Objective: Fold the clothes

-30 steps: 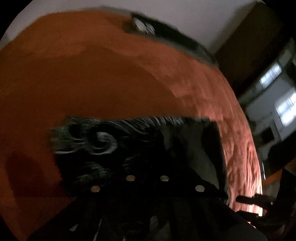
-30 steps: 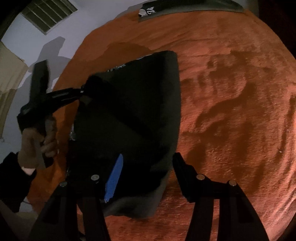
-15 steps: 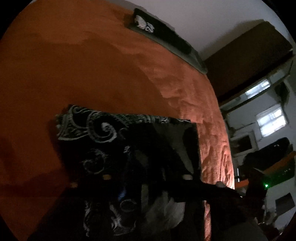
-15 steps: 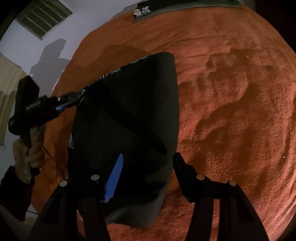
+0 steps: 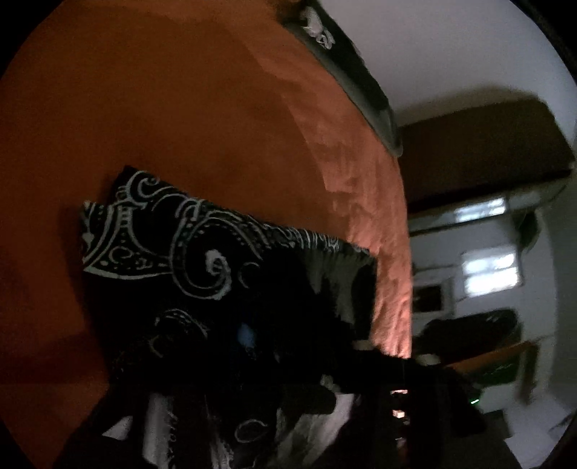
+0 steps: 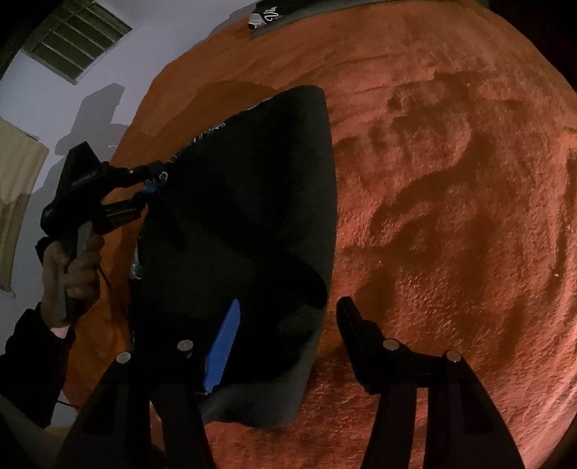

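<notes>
Orange plush bedspread [image 6: 450, 180] covers the bed on which a black garment [image 6: 245, 216] lies folded, its dark back side up in the right wrist view and its white swirl print [image 5: 194, 252] showing in the left wrist view. The right gripper [image 6: 285, 342] sits at the garment's near end with its jaws wide: one finger, fitted with a blue pad [image 6: 221, 350], rests over the cloth, and the other stands on bare bedspread just beside the garment's edge. At the garment's far left corner the left gripper [image 6: 144, 187], held in a bare hand [image 6: 72, 267] with a dark sleeve, meets the cloth; its two jaws stand narrowly apart there, and whether fabric is pinched between them cannot be told (the spot is dark and small). In the left wrist view that gripper's own fingers are lost in shadow beneath the cloth. Beyond the garment, at the bed's far edge, lies a dark item with a white mark [image 6: 267, 18]. A pale wall with a louvred vent [image 6: 72, 43] stands to the garment's left.
</notes>
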### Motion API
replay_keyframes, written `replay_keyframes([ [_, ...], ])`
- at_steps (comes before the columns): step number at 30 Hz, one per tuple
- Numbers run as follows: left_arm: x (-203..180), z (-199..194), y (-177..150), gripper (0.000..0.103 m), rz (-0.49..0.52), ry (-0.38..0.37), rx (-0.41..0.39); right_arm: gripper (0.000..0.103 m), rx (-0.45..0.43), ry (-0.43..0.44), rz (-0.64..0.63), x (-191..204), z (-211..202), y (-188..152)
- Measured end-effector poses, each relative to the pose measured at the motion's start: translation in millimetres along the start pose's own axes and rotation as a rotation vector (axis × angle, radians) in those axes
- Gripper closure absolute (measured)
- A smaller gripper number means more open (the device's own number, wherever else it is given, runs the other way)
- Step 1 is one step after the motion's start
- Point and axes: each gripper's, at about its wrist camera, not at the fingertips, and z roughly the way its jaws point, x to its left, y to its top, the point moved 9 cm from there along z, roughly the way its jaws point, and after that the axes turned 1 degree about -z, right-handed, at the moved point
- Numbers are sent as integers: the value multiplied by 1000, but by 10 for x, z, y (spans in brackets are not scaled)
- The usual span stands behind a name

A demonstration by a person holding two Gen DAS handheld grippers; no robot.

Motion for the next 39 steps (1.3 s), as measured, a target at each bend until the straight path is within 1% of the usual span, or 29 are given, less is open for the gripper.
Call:
replay_keyframes([
  [1,1,2,-17,102,0,-3,9,48,2,5,4,11,10,-10],
  [5,-47,12,-69,102,19,-6,23,48,11,16,17,31,55,-21],
  [6,-45,34,-71,101,15,-2,27,48,12,17,19,31,61,-19],
  [7,-33,54,-68,98,7,9,30,48,12,17,21,35,67,-20],
  [8,-9,75,-62,97,-9,12,39,48,12,16,22,35,72,-18],
  [9,17,97,-48,96,-32,1,48,48,13,16,23,32,75,-14],
  [11,29,90,-8,96,-43,-11,28,48,11,15,24,35,73,-16],
  [12,13,82,9,97,-23,-3,15,48,10,15,25,34,71,-17],
  [13,-7,70,20,101,3,13,2,48,9,13,25,31,68,-17],
  [14,-35,41,24,102,28,29,-19,48,8,12,25,28,65,-17],
  [15,-78,-4,14,103,33,21,-35,48,6,11,25,24,61,-12],
  [17,-159,-139,-26,103,-4,-45,-57,48,-2,8,25,11,46,12],
  [18,-195,-239,-57,103,-7,-59,-78,48,-6,7,25,5,39,24],
  [19,-199,-292,-78,103,14,-37,-92,48,-11,5,22,1,32,46],
  [20,-166,-324,-89,103,36,6,-109,48,-16,2,17,0,25,81],
  [22,-5,-314,-84,103,26,77,-117,48,-30,-7,4,-4,17,169],
  [23,79,-309,-78,103,12,100,-118,48,-39,-14,-7,-8,23,246],
  [24,151,-306,-59,103,-19,91,-116,48,-48,-21,-15,-14,29,316],
  [27,152,-315,26,103,13,96,-137,48,-65,-22,-12,-29,74,558],
  [29,107,-293,70,103,53,115,-139,48,-69,15,1,20,114,709],
  [31,37,-244,116,102,115,163,-136,48,-67,71,4,145,166,797],
  [33,23,-193,144,102,170,232,-134,48,-51,105,-13,255,245,791],
  [35,81,-161,115,102,183,281,-121,48,-10,118,-41,366,400,710],
  [38,147,-212,32,101,197,327,-111,48,64,52,-82,367,674,535],
  [39,151,-264,-6,101,193,335,-107,48,64,49,-87,378,681,516],
])
